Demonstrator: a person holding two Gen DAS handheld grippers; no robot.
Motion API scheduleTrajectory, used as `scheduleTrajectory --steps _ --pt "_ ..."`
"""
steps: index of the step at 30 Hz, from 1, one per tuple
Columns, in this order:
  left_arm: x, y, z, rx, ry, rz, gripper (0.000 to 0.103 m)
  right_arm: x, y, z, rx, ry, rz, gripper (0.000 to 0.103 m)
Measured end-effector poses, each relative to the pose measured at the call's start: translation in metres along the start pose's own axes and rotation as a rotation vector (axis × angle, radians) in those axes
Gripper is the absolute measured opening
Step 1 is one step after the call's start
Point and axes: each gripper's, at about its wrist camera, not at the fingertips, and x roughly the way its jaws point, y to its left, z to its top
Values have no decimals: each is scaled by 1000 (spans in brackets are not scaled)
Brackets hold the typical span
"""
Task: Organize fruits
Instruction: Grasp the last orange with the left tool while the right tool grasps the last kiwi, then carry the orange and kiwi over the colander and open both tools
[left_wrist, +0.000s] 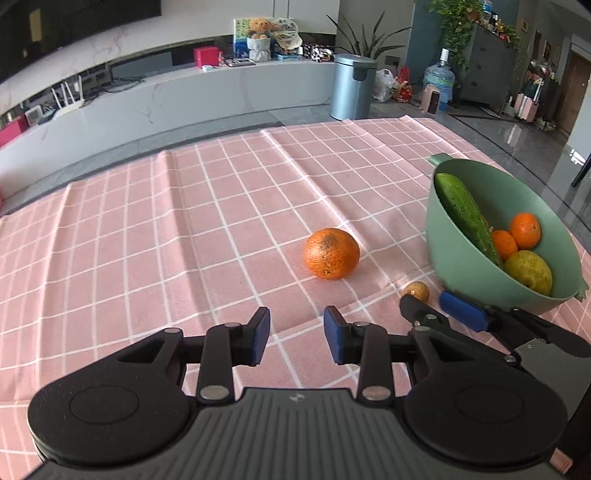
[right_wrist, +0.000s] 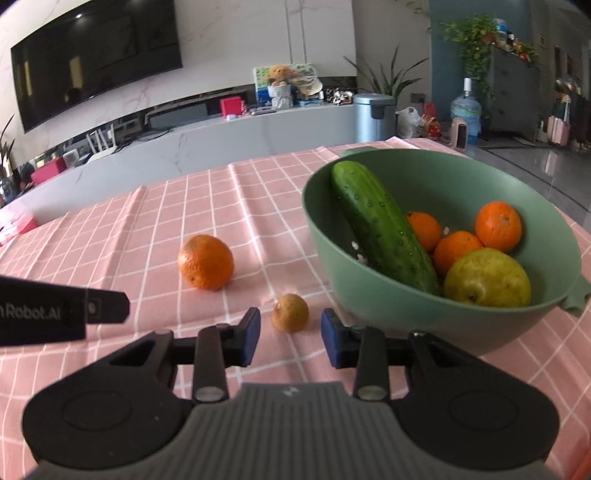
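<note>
Jaws apart, small tan fruit (right_wrist: 290, 312) between

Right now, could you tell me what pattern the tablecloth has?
The tablecloth is pink with a white grid of squares, clearest in the left wrist view.

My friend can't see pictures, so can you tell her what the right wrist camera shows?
An open claw points at a small brown fruit on a pink checked tablecloth, not touching it. To its right, a green bowl holds a cucumber, three oranges and a pear; another orange sits loose on the left.
</note>
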Motion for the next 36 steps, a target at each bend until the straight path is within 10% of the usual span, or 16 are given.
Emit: scheduleTrajectory --steps 9,22,36 --pt "14 6 6 7 3 -20 41 18 3 -2 38 4 -23 18" --pt "44 -16 26 79 -13 -63 72 -2 -22 3 73 87 64 18" --pt "63 -17 36 -8 10 -39 53 -26 -46 9 84 161 133 18"
